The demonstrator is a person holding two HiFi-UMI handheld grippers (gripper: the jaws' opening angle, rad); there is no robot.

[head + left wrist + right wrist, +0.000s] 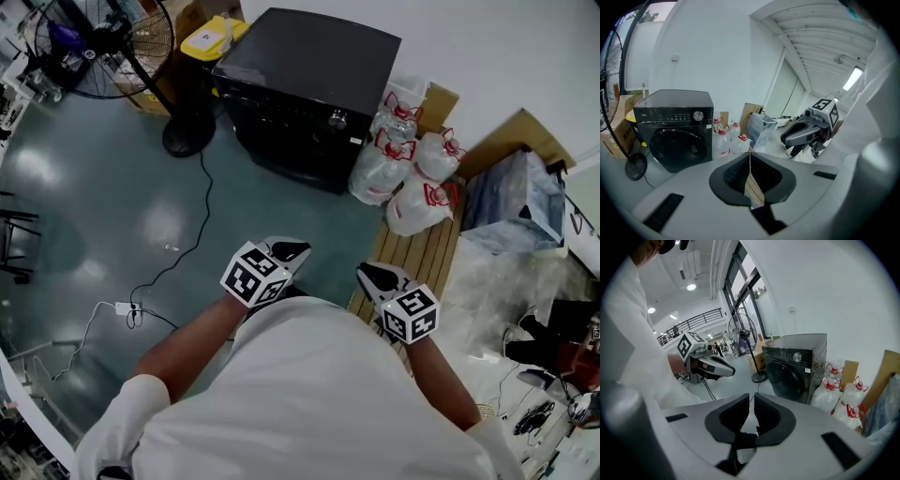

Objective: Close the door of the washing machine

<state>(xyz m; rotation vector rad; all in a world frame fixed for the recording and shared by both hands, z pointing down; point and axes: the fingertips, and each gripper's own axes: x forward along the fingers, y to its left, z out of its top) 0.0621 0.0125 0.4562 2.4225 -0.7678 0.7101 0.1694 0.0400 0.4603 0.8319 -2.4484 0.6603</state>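
The washing machine door (pixel 677 147), ahead of both claws, was judged already shut. The left claw (pixel 750 155) was closed, the right claw (pixel 752 398) slightly parted, both empty.

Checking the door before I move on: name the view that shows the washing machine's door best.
Left gripper view: the door faces it nearly head-on, whole round front unobstructed. The right gripper view catches it obliquely. The head view looks down on the washing machine, leaving the front foreshortened.
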